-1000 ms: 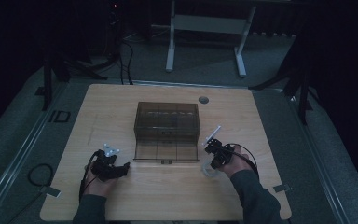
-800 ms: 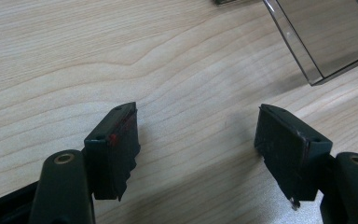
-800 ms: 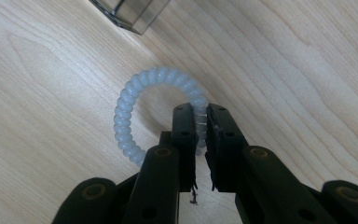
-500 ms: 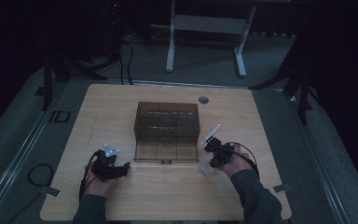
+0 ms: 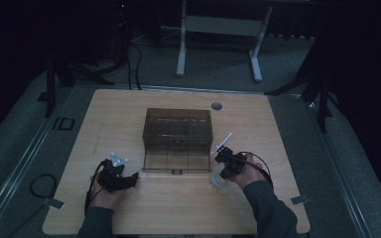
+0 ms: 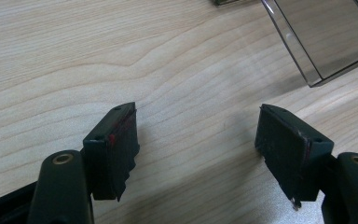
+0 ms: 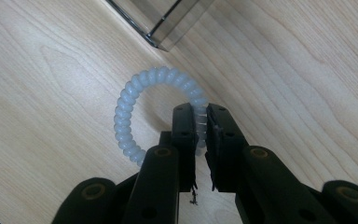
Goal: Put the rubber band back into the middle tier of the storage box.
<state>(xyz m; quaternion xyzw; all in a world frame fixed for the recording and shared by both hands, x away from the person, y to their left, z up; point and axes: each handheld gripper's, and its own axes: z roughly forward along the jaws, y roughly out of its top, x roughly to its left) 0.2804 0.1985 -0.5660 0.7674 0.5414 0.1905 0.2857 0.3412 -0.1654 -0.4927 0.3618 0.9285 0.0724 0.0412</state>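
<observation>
A pale blue spiral hair tie [image 7: 135,112] lies as a ring on the wooden table, just in front of the box's corner. My right gripper [image 7: 200,126] is shut on the ring's right side, its coil pinched between the two black pads. In the high view the hair tie [image 5: 218,181] sits under the right gripper [image 5: 224,174], off the box's front right corner. My left gripper [image 6: 198,140] stands open over bare wood with nothing between its fingers; in the high view the left gripper [image 5: 131,178] rests at the front left, pointing right.
A smoky transparent box [image 5: 177,134] with its front flap folded down sits mid-table; its corner [image 7: 163,28] is close above the hair tie and its flap edge [image 6: 317,51] lies ahead of the left gripper. A round grommet [image 5: 217,106] is at the table's back.
The right hand has shifted slightly at the box's front right corner. The left hand has stayed where it was.
</observation>
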